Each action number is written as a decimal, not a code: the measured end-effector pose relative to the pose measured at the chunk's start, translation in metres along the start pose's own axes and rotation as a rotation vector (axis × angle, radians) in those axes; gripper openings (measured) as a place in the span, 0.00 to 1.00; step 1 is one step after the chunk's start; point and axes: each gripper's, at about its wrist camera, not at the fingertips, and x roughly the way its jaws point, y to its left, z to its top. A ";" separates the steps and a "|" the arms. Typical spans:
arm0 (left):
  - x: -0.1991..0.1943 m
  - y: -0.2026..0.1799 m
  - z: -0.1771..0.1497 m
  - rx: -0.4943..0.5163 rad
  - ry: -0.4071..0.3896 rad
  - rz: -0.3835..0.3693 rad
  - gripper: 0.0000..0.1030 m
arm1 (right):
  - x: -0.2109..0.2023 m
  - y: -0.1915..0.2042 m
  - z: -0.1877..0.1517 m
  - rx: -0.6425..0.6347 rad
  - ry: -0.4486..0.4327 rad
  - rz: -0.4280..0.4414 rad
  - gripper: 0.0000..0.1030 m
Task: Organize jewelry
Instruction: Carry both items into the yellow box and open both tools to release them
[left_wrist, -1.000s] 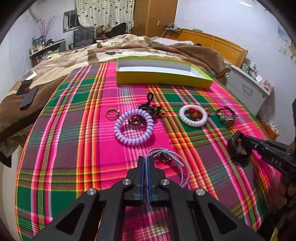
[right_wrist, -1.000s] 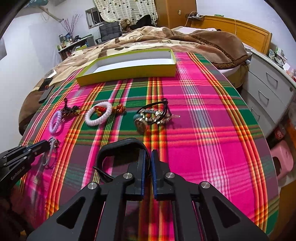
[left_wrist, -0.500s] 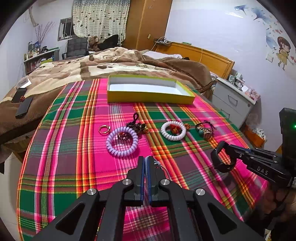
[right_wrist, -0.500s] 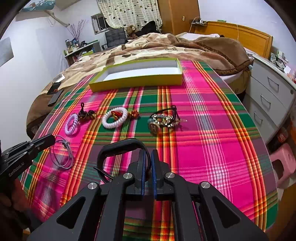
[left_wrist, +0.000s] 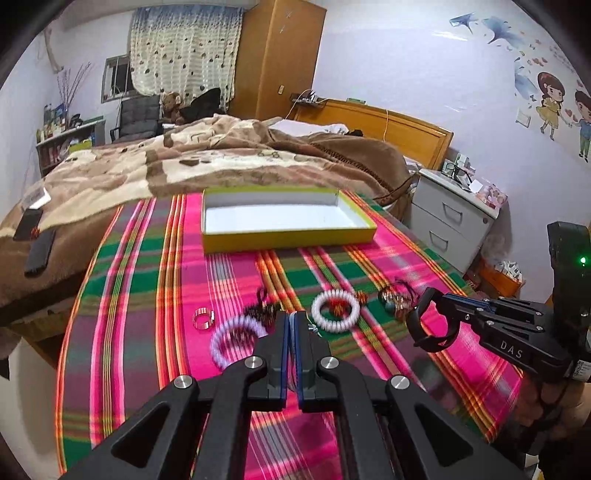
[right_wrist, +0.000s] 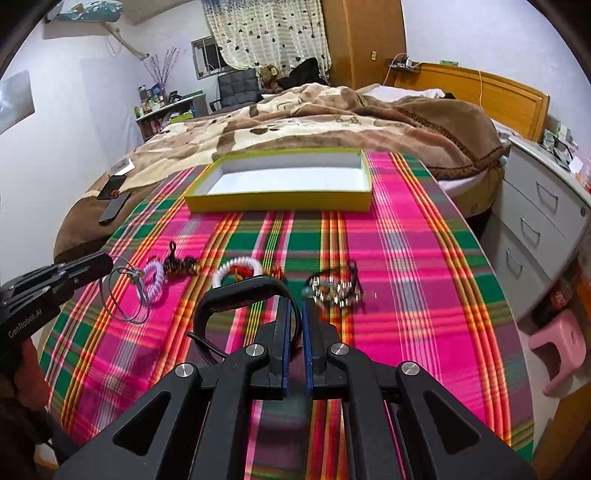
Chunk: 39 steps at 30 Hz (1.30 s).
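Carrying two pieces toward the yellow tray ahead: left tongs clenched on grey cord loops, right tongs gripping a black bangle; keeping both level, clearing the rim before releasing.

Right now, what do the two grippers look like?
Both are matte black angular frames with silver screws and blue-edged fingers. The left gripper carries white "GenRobot.AI" lettering; the right gripper reads "DAS", with a green LED lit on its rear module.

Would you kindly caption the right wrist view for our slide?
Right gripper shut on a black band, lifted over plaid cloth toward the empty yellow box.
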 end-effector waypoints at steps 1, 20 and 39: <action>0.001 0.001 0.004 0.003 -0.004 0.001 0.02 | 0.002 0.000 0.004 -0.003 -0.003 -0.002 0.06; 0.087 0.013 0.110 0.049 -0.029 0.021 0.02 | 0.076 -0.019 0.099 -0.013 -0.007 -0.032 0.06; 0.233 0.046 0.162 0.058 0.116 0.082 0.02 | 0.197 -0.049 0.168 0.093 0.135 -0.027 0.06</action>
